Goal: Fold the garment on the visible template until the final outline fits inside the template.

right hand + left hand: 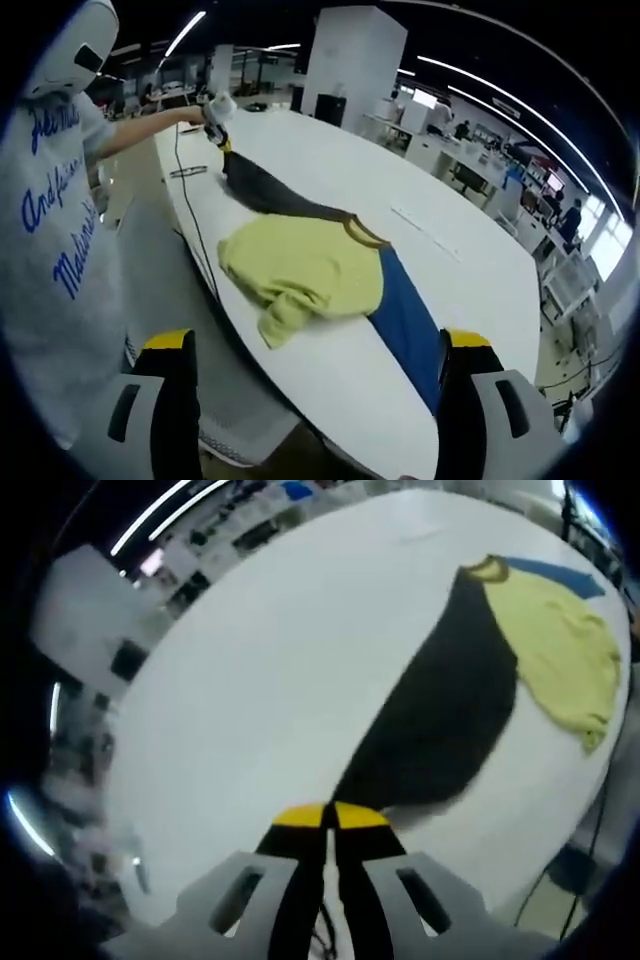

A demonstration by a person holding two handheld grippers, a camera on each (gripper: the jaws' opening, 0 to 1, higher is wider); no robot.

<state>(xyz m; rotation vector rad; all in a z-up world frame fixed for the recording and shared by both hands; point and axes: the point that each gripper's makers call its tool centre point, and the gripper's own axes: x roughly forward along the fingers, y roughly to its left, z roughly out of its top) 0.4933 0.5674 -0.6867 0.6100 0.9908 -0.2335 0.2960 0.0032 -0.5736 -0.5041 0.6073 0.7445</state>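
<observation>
Two grippers, two very different jobs right now, as far as I can read it. My left gripper [329, 818] has its yellow-tipped jaws pressed together, sitting right at the near corner of the dark template [445, 715]. Whether any fabric is pinched in there I honestly can't tell, but in the right gripper view the left gripper [222, 138] sits at the far tip of that dark sheet, which looks pulled long and narrow, so my guess is it's being tugged flat. My right gripper [315, 345] hangs wide apart, holding nothing, back off the near edge of the white table [450, 250], probably just waiting its turn. The yellow garment [300, 270] is bunched in a loose heap at the near end of the template, partly over a blue piece [405, 320] that pokes out beyond it, with a sleeve flopping toward the table edge. It's nowhere near a tidy outline yet, so I'd call the folding barely started. Biggest worry is that floppy sleeve sliding off the edge.
</observation>
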